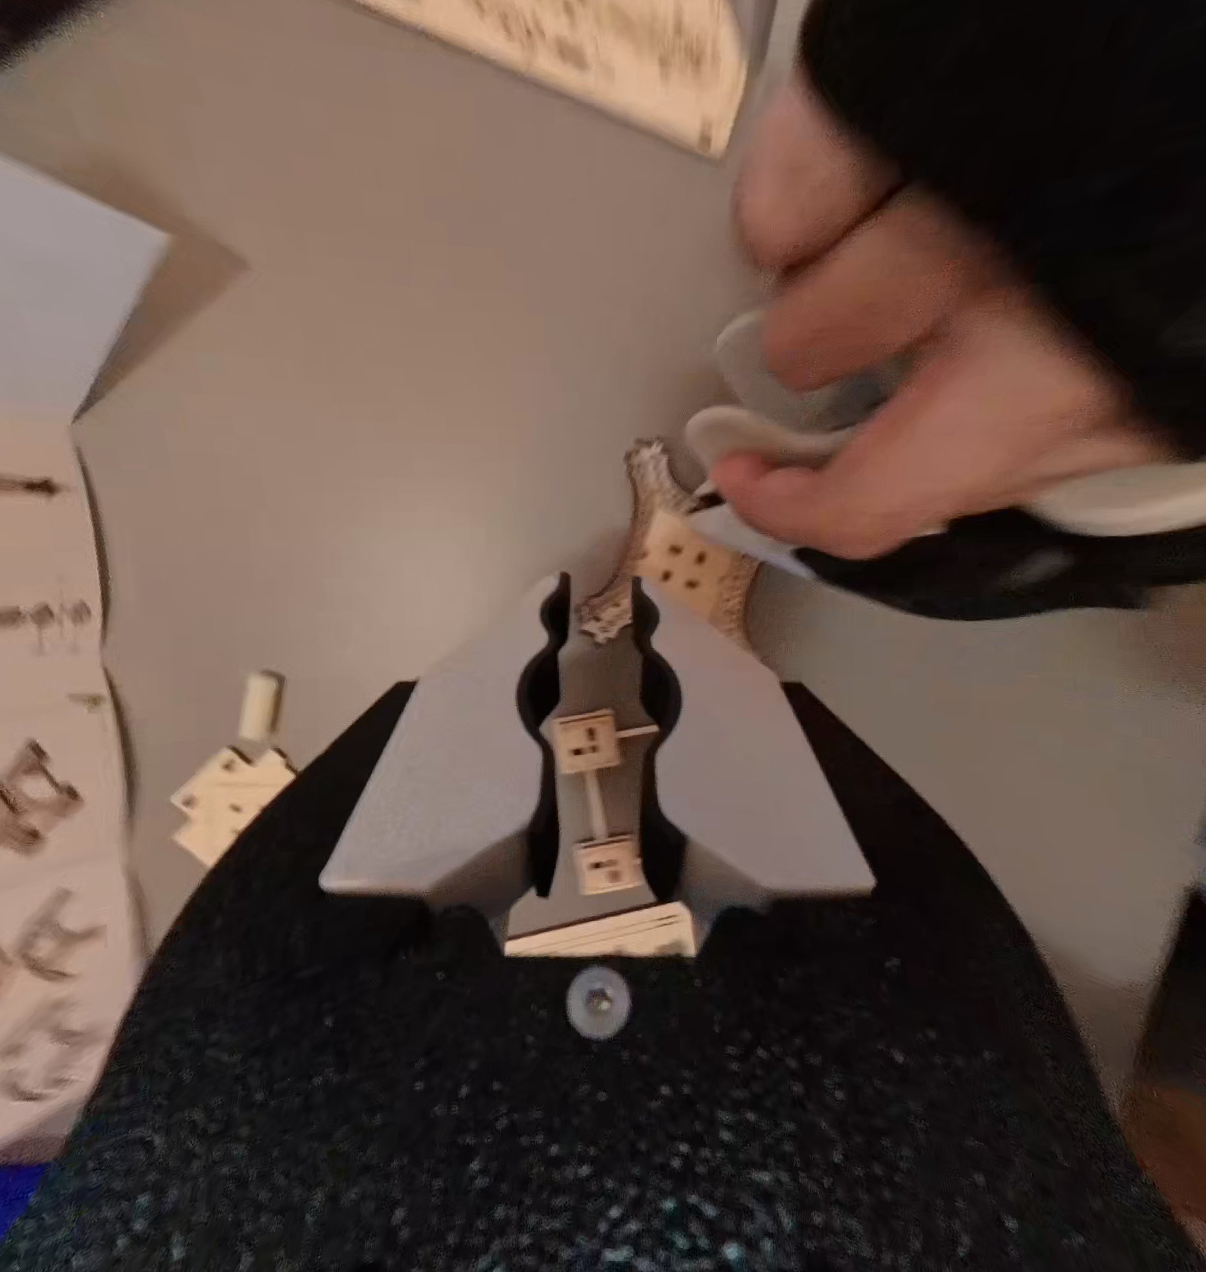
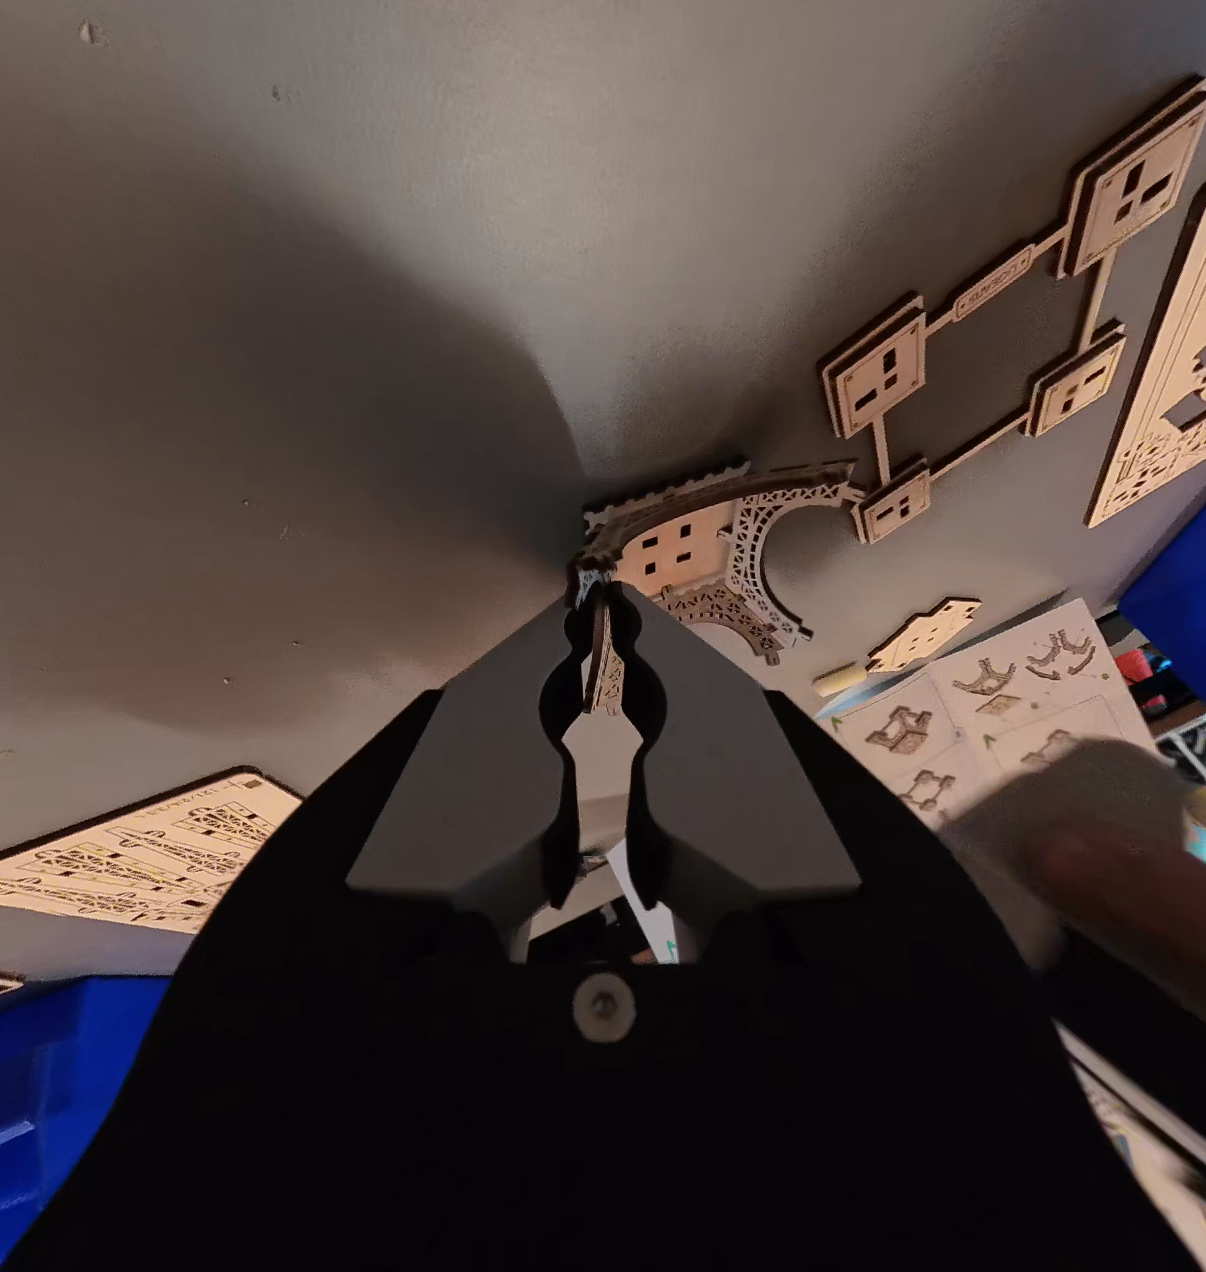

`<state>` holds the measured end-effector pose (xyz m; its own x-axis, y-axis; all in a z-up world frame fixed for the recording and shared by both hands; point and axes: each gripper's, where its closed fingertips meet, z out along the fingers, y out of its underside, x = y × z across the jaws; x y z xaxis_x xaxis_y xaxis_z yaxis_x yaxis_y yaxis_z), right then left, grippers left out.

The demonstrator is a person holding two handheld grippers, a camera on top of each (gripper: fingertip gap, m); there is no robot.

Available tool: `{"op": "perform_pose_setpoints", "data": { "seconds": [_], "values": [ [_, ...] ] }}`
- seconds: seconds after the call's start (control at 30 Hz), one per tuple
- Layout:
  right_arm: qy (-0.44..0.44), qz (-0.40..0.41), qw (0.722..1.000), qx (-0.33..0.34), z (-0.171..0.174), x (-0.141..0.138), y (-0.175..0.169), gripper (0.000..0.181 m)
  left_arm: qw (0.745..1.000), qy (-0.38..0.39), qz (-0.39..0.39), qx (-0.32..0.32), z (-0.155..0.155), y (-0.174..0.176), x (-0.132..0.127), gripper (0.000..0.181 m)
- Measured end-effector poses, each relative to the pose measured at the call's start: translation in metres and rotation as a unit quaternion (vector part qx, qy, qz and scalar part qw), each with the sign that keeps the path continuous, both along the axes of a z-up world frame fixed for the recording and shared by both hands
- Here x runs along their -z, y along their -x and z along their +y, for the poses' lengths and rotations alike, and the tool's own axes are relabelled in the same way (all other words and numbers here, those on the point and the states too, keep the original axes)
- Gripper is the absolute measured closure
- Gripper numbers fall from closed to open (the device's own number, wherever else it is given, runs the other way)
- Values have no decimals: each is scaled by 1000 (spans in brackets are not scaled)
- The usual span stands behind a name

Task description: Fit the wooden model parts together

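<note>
The part-built wooden lattice tower section [image 2: 696, 550], with arched legs and a square slotted plate, hangs just above the grey table [image 2: 311, 275]. My right gripper [image 2: 604, 606] is shut on a thin lattice strip [image 2: 604, 671] at the section's near corner. In the left wrist view the same section [image 1: 683, 557] sits just past my left gripper [image 1: 600, 602], under the hand [image 1: 931, 447] that holds the right gripper. The left jaws stand a little apart with nothing between them; one leg tip [image 1: 604, 619] shows in line with them. That view is blurred.
A flat wooden frame of four linked squares [image 2: 875, 375] lies on the table, also seen between the left fingers [image 1: 586, 750]. A small slotted plate [image 2: 924, 633], a pale cylinder [image 2: 836, 681], an instruction sheet [image 2: 999, 695] and wooden part sheets [image 2: 125, 874] lie around. A blurred hand [image 2: 1082, 826] is at right.
</note>
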<state>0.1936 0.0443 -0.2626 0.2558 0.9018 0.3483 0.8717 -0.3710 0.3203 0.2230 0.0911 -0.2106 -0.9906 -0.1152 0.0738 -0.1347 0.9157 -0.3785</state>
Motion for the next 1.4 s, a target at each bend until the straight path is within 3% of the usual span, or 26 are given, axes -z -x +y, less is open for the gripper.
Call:
{"op": "perform_pose_setpoints", "data": {
  "seconds": [0.03,0.1,0.17,0.37,0.57,0.7,0.87,1.03,1.2,1.3,1.4],
  "values": [
    [1,0,1000,3,0,0,0,180,998,36,21,-39,1,5,-13,168],
    [2,-5,1000,10,1,-1,0,179,990,51,82,-104,13,21,-16,169],
    [1,-9,1000,11,1,-1,0,180,981,46,102,-160,24,26,-2,168],
    [5,-24,1000,10,2,-3,0,180,961,28,178,-212,24,40,40,173],
    [17,-33,999,22,2,-4,1,179,959,25,181,-217,16,31,47,181],
    [2,-52,998,22,3,-5,-3,179,959,17,181,-217,15,27,46,171],
    [-1,-71,996,46,-1,-7,-9,179,965,-12,159,-207,14,18,50,181],
    [-59,-73,994,64,-3,-25,-11,150,974,-67,122,-178,23,13,57,181],
    [-143,-22,983,113,-18,-46,-8,148,969,-9,149,-197,16,9,37,177],
    [-208,5,973,102,-10,-41,-8,149,963,12,173,-208,11,10,34,172],
    [-229,49,968,87,-1,-20,-1,149,963,-14,176,-206,13,14,44,169]
  ]
}}
